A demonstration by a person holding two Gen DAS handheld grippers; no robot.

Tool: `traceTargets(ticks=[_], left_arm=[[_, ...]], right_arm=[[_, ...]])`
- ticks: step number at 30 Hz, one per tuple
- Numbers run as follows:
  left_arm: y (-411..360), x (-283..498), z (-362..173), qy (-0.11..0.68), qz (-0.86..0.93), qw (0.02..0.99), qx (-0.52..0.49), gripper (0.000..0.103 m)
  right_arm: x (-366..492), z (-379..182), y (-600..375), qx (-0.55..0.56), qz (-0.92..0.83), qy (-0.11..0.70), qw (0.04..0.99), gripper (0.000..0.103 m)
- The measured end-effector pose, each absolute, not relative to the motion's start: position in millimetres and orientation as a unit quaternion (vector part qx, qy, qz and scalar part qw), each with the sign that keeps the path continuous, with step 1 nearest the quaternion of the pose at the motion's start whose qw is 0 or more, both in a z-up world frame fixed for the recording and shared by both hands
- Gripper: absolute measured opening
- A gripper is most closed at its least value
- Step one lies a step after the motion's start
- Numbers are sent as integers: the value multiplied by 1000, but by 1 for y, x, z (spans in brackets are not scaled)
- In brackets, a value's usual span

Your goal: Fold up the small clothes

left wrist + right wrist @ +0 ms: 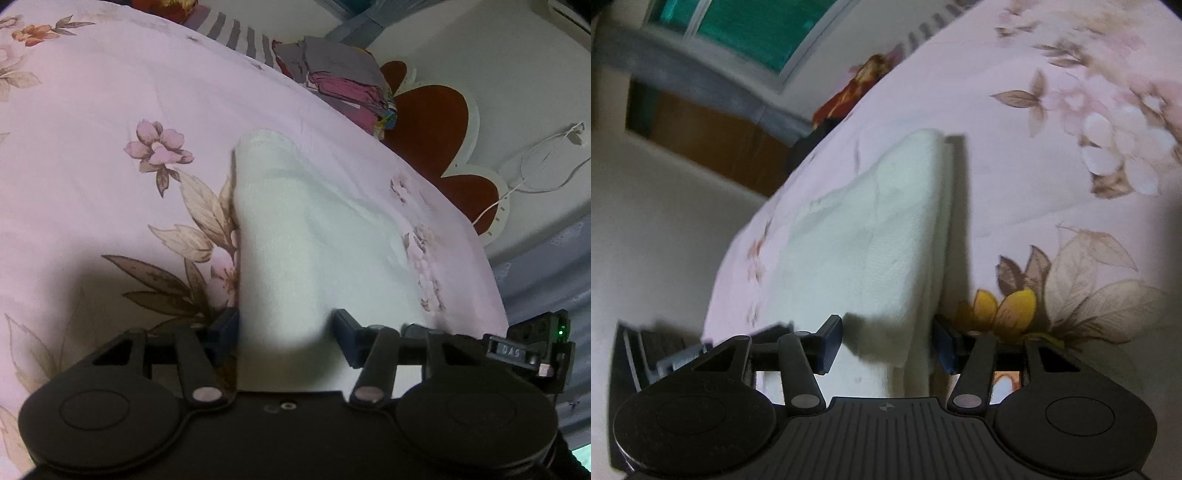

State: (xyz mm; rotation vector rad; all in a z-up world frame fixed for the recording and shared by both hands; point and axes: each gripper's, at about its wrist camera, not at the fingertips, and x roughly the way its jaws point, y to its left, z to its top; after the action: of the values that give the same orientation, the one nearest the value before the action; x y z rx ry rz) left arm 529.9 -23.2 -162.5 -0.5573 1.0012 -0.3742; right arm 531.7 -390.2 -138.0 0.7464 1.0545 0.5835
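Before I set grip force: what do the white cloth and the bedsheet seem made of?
White cloth: looks like soft terry or knit cotton, matte, with a fuzzy nap and thick, rounded folded edges. Bedsheet: seems a thin, smooth woven fabric, cotton or a blend, with a printed floral pattern and fine creases. Neither can be told for sure by look.

A pink floral sheet (110,110) fills the left wrist view. At one o'clock a folded multicoloured cloth (340,81) lies at its edge; a red flower mat (432,125) and white cable (535,173) lie at two o'clock. The right wrist view shows a green window (753,26) at eleven o'clock.
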Motion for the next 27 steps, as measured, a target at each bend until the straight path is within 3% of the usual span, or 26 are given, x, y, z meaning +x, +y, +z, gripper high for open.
traceTargets(ticks=[6,8,10,12,20,27], left_arm=[[-40,531,-159,473,-159,834,-234,60],[-50,533,-154,472,-149,845,-202,45],[-53,532,-148,466,-140,851,-195,38],[-55,527,-139,455,-142,859,-186,33],[-33,503,-109,423,-172,871,-180,32],[60,469,-97,411,-173,873,-198,32]], right_arm=[[529,-144,-391,359,249,476,764,53],[529,-138,-374,318,248,477,781,42],[530,-133,-359,282,244,474,798,32],[525,-126,-350,256,239,466,812,29],[496,-87,-330,216,237,429,844,28],[466,-57,-255,195,246,419,852,28]])
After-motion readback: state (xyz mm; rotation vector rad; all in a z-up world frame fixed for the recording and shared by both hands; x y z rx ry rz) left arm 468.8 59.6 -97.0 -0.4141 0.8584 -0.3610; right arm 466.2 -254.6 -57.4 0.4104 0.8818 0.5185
